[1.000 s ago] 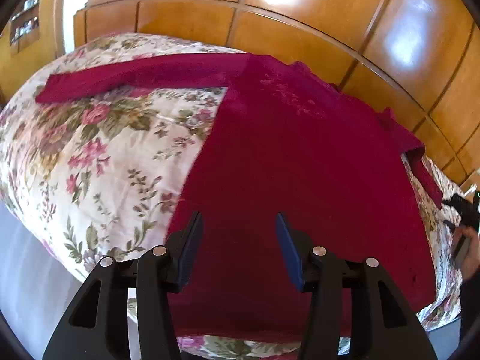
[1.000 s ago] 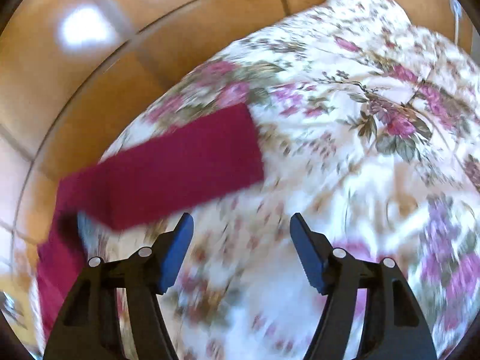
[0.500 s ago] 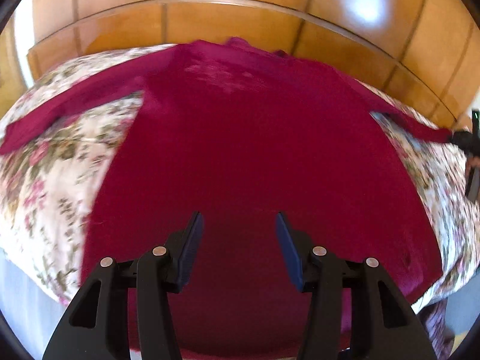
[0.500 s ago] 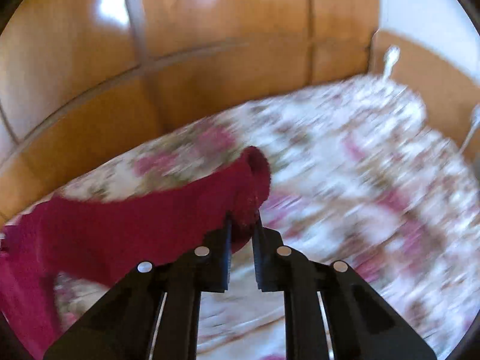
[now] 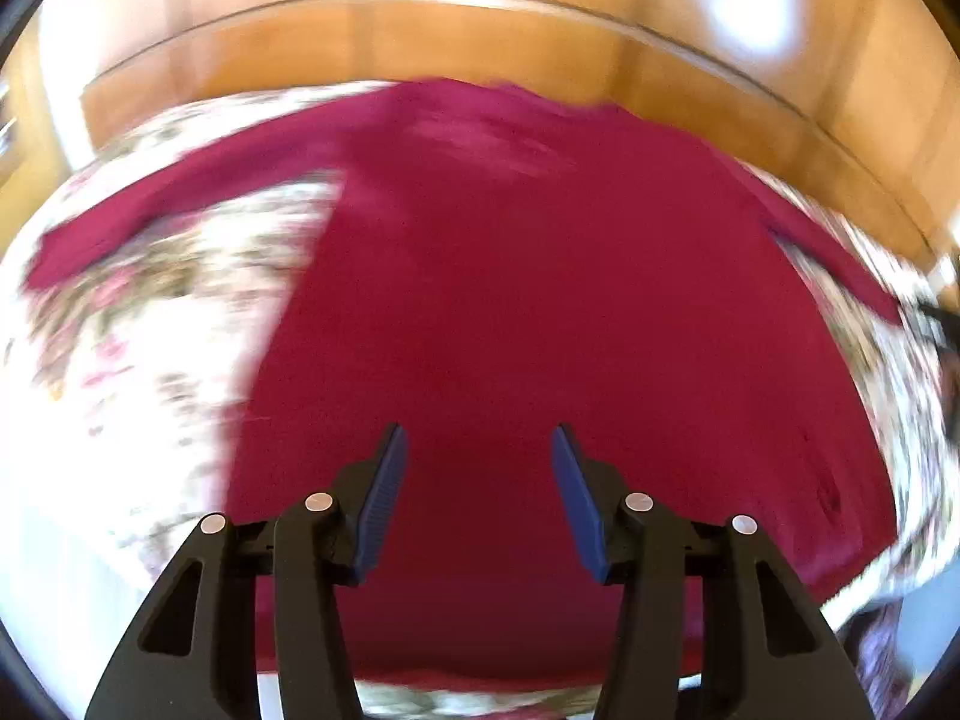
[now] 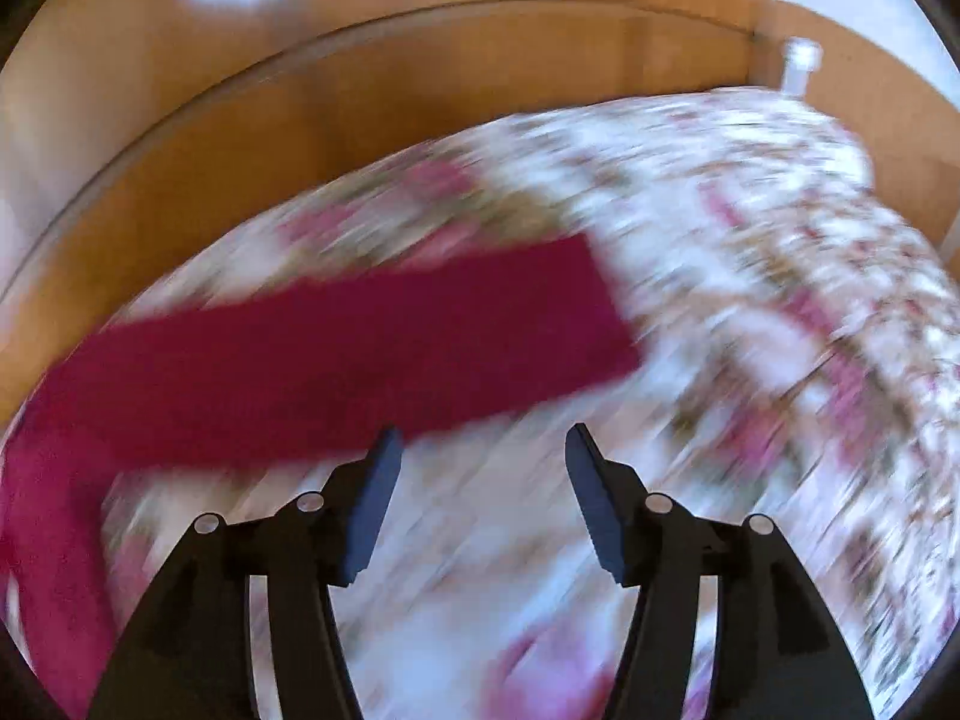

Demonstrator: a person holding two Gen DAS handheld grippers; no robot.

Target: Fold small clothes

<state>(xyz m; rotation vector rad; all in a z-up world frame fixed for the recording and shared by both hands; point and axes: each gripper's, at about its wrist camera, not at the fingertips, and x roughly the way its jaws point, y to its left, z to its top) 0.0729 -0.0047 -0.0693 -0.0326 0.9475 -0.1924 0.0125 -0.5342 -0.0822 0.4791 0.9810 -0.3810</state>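
Crimson sweater (image 5: 540, 300) lies flat on the floral bed (image 5: 150, 360) beneath the empty, half-open left hand-held gripper (image 5: 474, 450), while the right hand-held gripper (image 6: 480, 450), tilted downward, opens beside its sleeve (image 6: 360, 348).

free: floral bedspread (image 6: 750, 312) lies open right of the red sleeve (image 6: 360, 354) | blocked: wooden headboard (image 5: 480, 42) walls the far edge | flat: red sweater (image 5: 540, 312) covers the bed's middle
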